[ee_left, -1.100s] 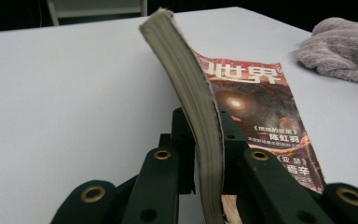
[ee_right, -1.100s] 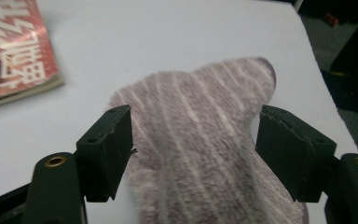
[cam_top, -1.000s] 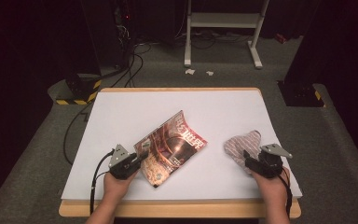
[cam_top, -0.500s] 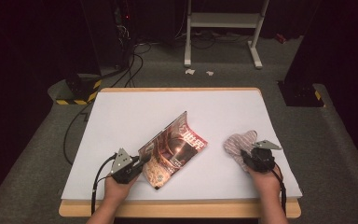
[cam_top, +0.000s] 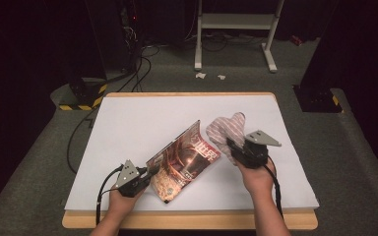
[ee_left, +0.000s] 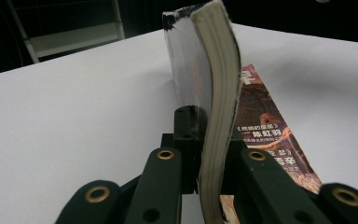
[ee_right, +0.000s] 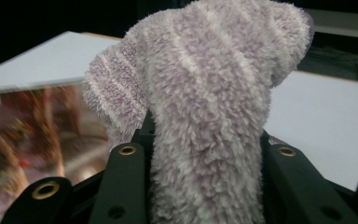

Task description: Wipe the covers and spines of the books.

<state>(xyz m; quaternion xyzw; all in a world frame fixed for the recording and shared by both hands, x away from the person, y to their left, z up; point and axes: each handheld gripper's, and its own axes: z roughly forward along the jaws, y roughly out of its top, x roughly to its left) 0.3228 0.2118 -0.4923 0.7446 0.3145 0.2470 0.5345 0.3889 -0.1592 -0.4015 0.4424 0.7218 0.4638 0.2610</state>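
My left tongs (cam_top: 146, 178) are clamped tight on the magazine (cam_top: 184, 160), jaws pinched on the stack of pages near its lower corner. In the left gripper view the page block (ee_left: 219, 107) stands up on edge between the jaws and bends over at the top, while the glossy cover (ee_left: 270, 135) lies flat on the desk (cam_top: 142, 123) beyond. From the high view the magazine sits a little toward the near edge of the desk, about midway between its left and right edges, with one part curled upward.

My right tongs (cam_top: 230, 143) have just been closing, and now they hold the fuzzy striped sock (cam_top: 226, 130). In the right gripper view the sock (ee_right: 205, 112) rises thick between the jaws, its pale lilac pile pressed at the sides and flopping over at the top. It is raised just beside the magazine's upturned far end, toward the right half of the desk.
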